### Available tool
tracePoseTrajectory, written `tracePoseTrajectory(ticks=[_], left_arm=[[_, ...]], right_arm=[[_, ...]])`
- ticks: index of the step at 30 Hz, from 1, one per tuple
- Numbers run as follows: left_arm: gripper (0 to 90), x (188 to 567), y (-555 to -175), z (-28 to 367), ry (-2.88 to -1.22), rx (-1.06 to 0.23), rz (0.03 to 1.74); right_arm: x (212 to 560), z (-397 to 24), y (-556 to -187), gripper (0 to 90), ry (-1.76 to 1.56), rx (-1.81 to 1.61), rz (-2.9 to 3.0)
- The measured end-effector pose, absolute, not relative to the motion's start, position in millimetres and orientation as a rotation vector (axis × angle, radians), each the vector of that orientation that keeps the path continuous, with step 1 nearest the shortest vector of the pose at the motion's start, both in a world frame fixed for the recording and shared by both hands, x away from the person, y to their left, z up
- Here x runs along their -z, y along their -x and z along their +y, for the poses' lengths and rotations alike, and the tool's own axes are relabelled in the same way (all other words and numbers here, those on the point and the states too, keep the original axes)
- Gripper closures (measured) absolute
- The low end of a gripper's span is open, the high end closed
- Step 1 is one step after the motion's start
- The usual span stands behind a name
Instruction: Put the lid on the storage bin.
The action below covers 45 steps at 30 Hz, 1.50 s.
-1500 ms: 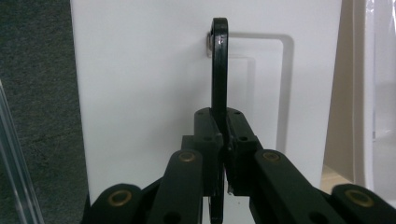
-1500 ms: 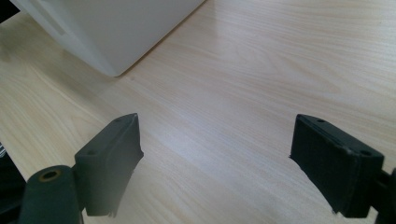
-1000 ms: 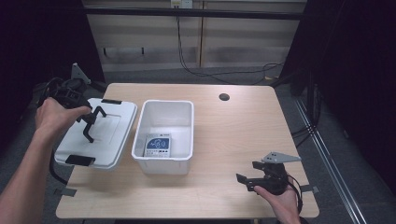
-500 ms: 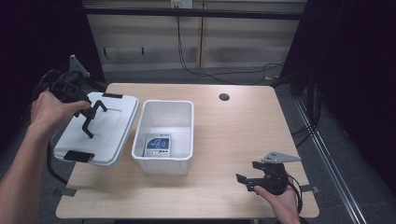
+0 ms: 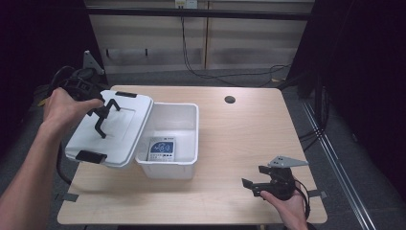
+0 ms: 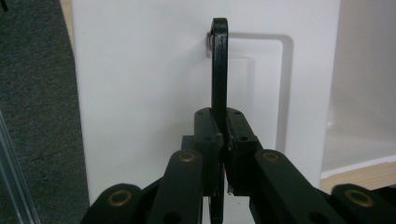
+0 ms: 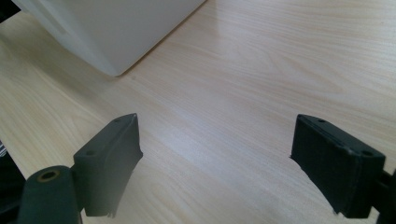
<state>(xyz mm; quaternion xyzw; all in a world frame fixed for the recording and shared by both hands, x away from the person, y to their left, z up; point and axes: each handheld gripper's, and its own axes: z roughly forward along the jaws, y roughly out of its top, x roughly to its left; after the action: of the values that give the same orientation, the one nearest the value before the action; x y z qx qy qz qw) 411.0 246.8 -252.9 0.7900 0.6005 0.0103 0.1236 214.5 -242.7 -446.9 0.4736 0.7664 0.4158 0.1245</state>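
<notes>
My left gripper [image 5: 106, 112] is shut on the thin black handle [image 5: 101, 125] of a white bin lid [image 5: 122, 139]. The lid hangs tilted above the table's left side, and its right edge overlaps the left rim of the open white bin [image 5: 190, 111]. In the left gripper view the jaws [image 6: 223, 122] pinch the upright handle [image 6: 219, 60] over the lid [image 6: 140, 93]. A blue-and-white card [image 5: 162, 148] lies on the bin's floor. Near the table's front right my right gripper [image 5: 255, 176] rests open, with bare wood between its jaws [image 7: 215, 158].
Black latches [image 5: 91, 156] sit at the lid's ends. A round cable hole [image 5: 230, 99] is in the tabletop at the back. The bin's corner [image 7: 107, 28] shows ahead of the right gripper. Cables lie on the floor behind the table.
My left gripper has lifted the lid by its handle and carried it up and to the right, so it now overlaps the bin's left rim. The right gripper has stayed put.
</notes>
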Motion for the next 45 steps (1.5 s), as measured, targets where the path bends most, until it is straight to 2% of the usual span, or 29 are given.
tracePoseTrajectory(ticks=[4, 14, 20, 39, 45], left_arm=[[85.3, 252, -410, 229, -2.318, -0.063, 1.745], [85.3, 256, -410, 200, -2.314, 0.024, 1.684], [85.3, 257, -409, 188, -2.314, 0.019, 1.685], [85.2, 258, -411, 159, -2.214, 0.040, 1.749], [85.1, 256, -410, 156, -2.151, 0.050, 1.815]], right_arm=[[447, -243, -215, 15.4, -1.382, -1.214, 2.235], [447, -243, -214, 15.3, -1.380, -1.215, 2.236], [447, -243, -214, 15.3, -1.378, -1.214, 2.237], [446, -244, -214, 15.0, -1.383, -1.219, 2.231], [447, -244, -214, 14.9, -1.383, -1.216, 2.233]])
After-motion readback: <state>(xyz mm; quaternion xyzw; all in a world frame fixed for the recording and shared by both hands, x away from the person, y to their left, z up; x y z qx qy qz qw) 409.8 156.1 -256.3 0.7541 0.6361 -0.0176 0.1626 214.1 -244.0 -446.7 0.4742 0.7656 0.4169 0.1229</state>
